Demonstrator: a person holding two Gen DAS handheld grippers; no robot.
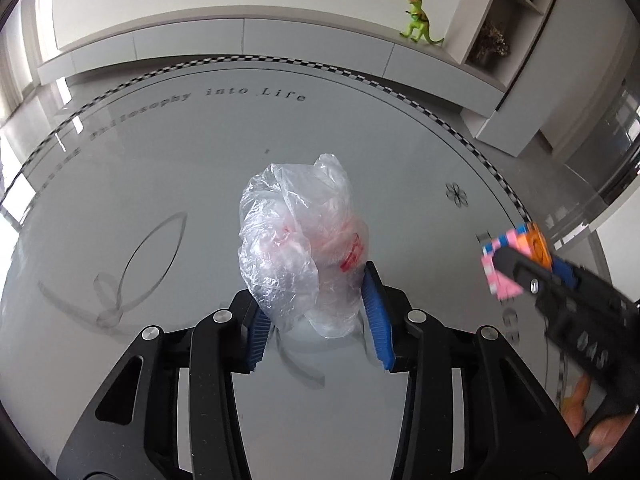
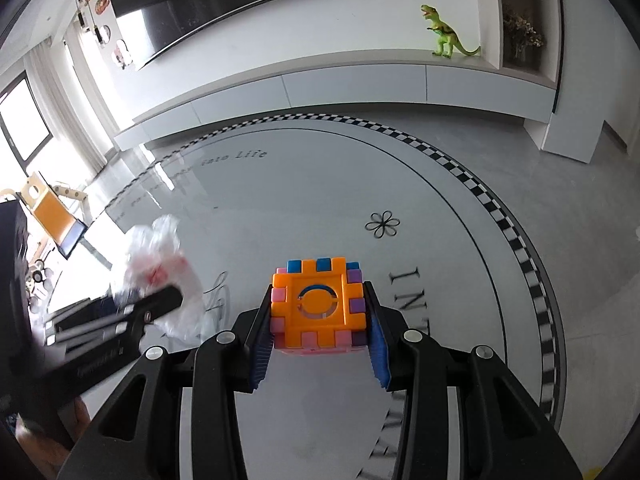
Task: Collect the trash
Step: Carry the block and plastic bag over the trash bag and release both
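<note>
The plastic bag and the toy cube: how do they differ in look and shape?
The plastic bag is clear, crumpled and shapeless; the toy cube is solid, square, orange with pink, purple and blue tabs. The bag sits in the left gripper, the cube in the right gripper. Both are gripped between blue pads.

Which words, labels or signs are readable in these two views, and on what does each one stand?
"Philosophy into Life": curved grey lettering on the table, clearest in the left wrist view.
"INT...": large dark letters on the table near the flower sign; the rest is cut off.
Red print on the plastic bag: too crumpled and blurred to read.
Small print on the left gripper body: too blurred.
</note>
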